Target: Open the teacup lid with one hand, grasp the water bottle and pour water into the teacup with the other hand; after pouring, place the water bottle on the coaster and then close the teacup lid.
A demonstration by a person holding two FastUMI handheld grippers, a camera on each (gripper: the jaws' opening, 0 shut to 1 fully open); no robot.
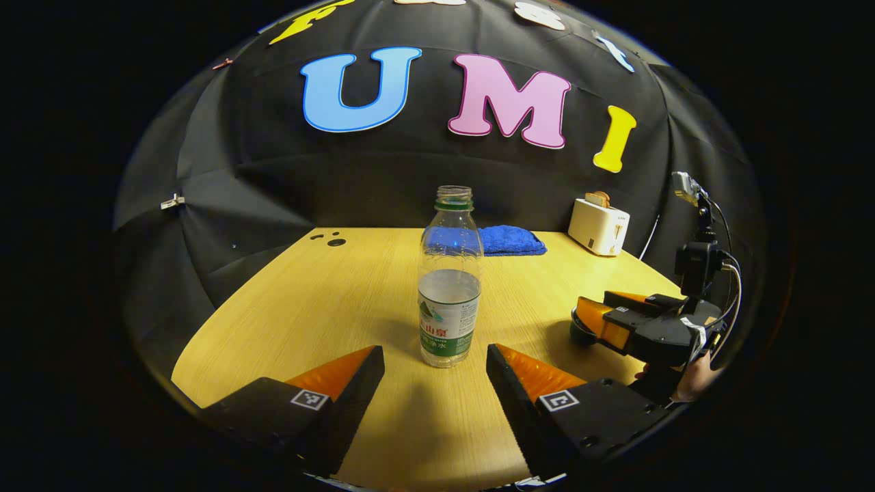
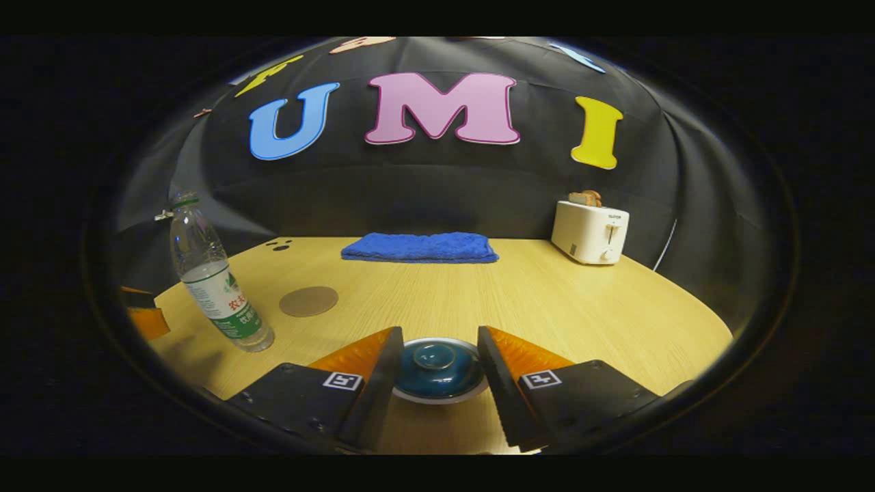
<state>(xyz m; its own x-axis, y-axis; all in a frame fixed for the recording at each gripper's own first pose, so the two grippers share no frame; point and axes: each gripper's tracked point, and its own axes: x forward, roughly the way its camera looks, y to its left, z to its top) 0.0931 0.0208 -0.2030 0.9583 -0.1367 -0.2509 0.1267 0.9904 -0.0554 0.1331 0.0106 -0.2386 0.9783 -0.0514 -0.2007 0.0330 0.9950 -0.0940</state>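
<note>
Light wooden tabletop (image 2: 547, 301) spreading under black cloth wall (image 2: 437, 198), carrying folded blue towel (image 2: 420, 247) and white toaster (image 2: 590, 232) at the far edge. Standing upright near the table's middle: clear plastic water bottle, uncapped, green-labelled, partly filled (image 1: 449, 277), just ahead of left gripper (image 1: 435, 365), whose fingers are spread wide and touching nothing. Lying flat beyond the bottle in the right gripper view: round brown coaster (image 2: 308, 301), bare. Sitting between the fingers of right gripper (image 2: 437, 369): teal glazed teacup lid with knob (image 2: 437, 369), still on its cup; fingers flanking it closely, contact impossible to confirm. Showing at the left gripper view's right edge: that gripper again, hand (image 1: 694, 379) gripping it.
</note>
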